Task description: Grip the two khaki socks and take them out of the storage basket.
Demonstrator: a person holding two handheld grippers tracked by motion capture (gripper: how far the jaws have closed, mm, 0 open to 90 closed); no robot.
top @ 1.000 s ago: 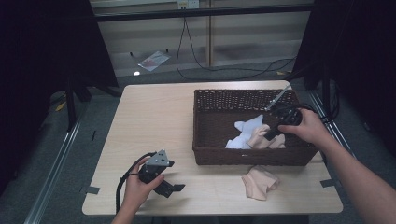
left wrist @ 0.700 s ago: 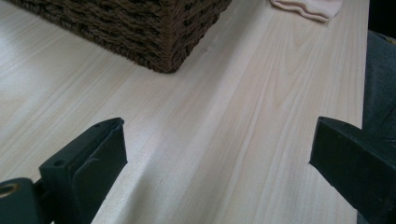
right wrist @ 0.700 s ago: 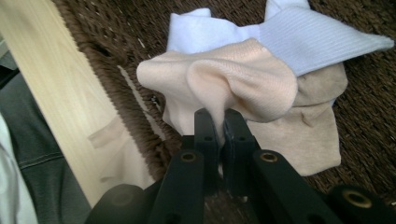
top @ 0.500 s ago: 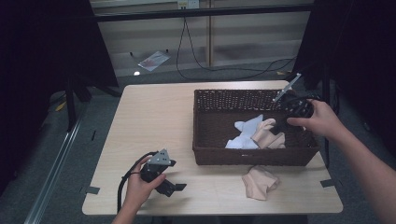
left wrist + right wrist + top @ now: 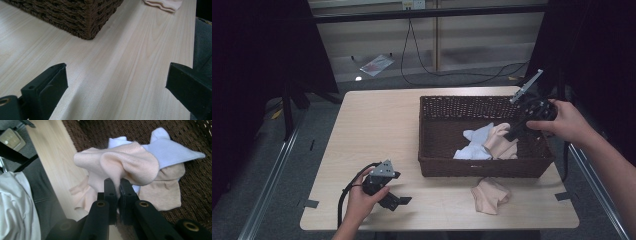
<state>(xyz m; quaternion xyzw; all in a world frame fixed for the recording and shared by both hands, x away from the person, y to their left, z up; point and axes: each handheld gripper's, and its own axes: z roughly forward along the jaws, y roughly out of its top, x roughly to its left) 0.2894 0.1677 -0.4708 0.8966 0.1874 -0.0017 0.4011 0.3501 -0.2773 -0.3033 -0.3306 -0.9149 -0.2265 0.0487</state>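
Peach sock point(image 5: 117, 166) had come up out of the basket point(image 5: 484, 167), clamped in the right gripper point(image 5: 117, 185), since a second ago. Likely a take-out; left gripper point(image 5: 115, 75) sat parted on the table point(image 5: 130, 62).

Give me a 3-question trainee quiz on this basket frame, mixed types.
1. True or false: the right gripper has its jaws shut on the peach sock.
2. What does the left gripper hold? A) white sock B) nothing, jaws open over the table C) the basket rim
3. Where does the other peach sock lie?

Key:
1. True; the fabric is pinched between the jaws above the wicker basket.
2. B.
3. On the table, in front of the basket's near wall, outside it. A white sock lies inside.
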